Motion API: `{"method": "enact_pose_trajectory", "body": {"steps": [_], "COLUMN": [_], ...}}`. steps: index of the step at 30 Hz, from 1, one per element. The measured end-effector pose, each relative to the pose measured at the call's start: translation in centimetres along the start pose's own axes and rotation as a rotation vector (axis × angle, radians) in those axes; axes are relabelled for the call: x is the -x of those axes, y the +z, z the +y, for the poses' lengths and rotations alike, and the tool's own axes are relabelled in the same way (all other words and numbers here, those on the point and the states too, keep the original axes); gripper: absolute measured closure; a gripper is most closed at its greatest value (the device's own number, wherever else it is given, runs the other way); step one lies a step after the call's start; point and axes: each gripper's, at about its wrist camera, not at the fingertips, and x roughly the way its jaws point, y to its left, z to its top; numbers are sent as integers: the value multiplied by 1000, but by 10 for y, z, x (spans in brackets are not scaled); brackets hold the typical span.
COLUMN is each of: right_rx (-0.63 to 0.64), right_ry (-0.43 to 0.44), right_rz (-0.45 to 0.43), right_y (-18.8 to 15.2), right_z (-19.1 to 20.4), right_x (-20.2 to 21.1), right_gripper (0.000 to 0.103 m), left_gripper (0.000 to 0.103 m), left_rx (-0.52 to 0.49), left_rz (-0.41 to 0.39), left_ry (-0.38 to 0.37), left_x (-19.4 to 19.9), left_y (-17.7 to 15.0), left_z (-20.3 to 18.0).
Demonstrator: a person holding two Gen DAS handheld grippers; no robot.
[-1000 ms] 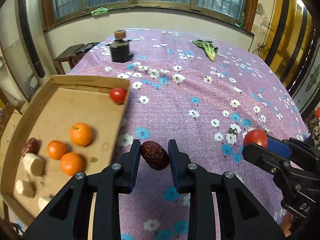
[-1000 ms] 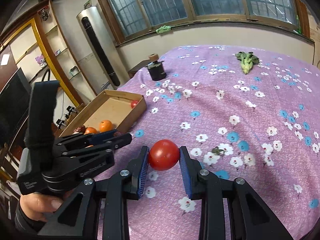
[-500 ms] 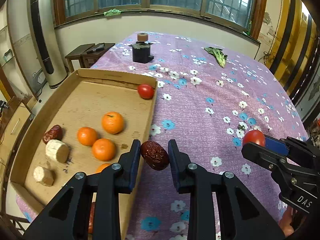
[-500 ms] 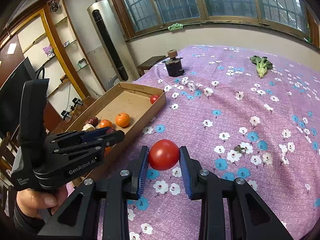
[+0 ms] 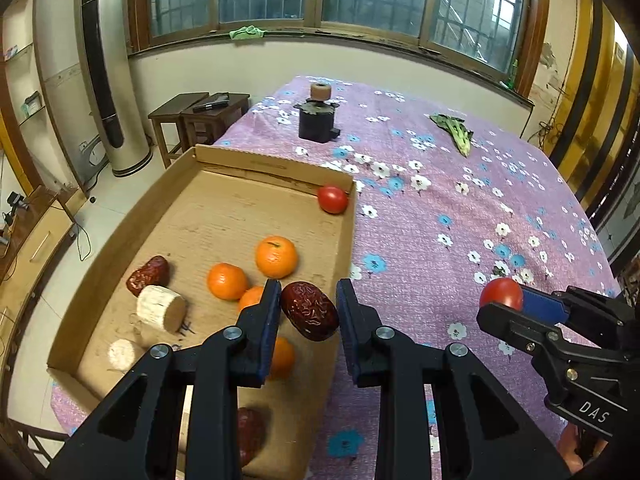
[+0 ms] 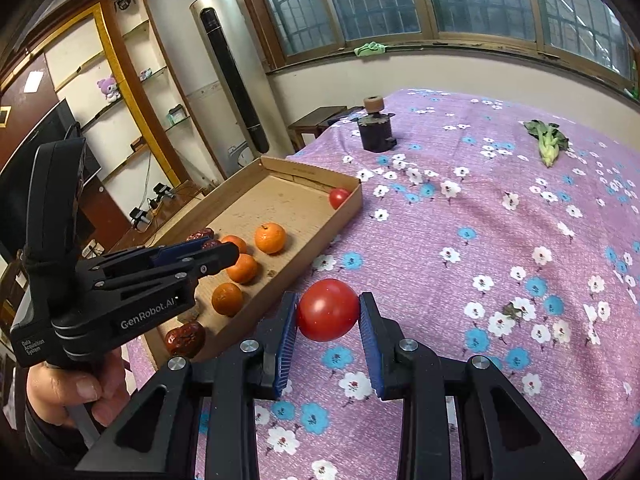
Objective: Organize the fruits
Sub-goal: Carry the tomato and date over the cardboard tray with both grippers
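Observation:
My left gripper (image 5: 307, 312) is shut on a wrinkled red date (image 5: 310, 316) and holds it above the right edge of the cardboard tray (image 5: 224, 162). The tray holds several oranges (image 5: 276, 257), a small tomato (image 5: 333, 199) in its far right corner, two more dates (image 5: 148, 275) and pale cut cylinders (image 5: 162, 309). My right gripper (image 6: 328, 318) is shut on a red tomato (image 6: 327, 309) above the purple flowered cloth, just right of the tray (image 6: 320, 224). It also shows in the left wrist view (image 5: 504, 295).
A dark block with a wooden knob (image 5: 318, 118) stands at the table's far side. A leafy green (image 5: 454, 130) lies at the far right. Small wooden stools (image 5: 198, 114) and a tall floor-standing unit (image 5: 102, 80) stand beyond the table's left edge.
My left gripper has moved left with the date, from over the cloth to over the tray's right edge. My right gripper with the tomato has followed toward the tray.

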Motion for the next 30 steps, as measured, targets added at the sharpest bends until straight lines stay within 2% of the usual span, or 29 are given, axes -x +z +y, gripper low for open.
{"method": "enact_pose_trajectory", "body": {"steps": [30], "right_rx": [76], "right_ry": [47], "right_rz": [31], "right_y": [26], "right_z": [33], "right_x": [-37], "right_gripper": [72], "left_gripper": [77], "left_rx": [48], "left_rz": [-10], "left_ry": [53], "left_x": [-1], "left_y": [10], "left_z": [40]}}
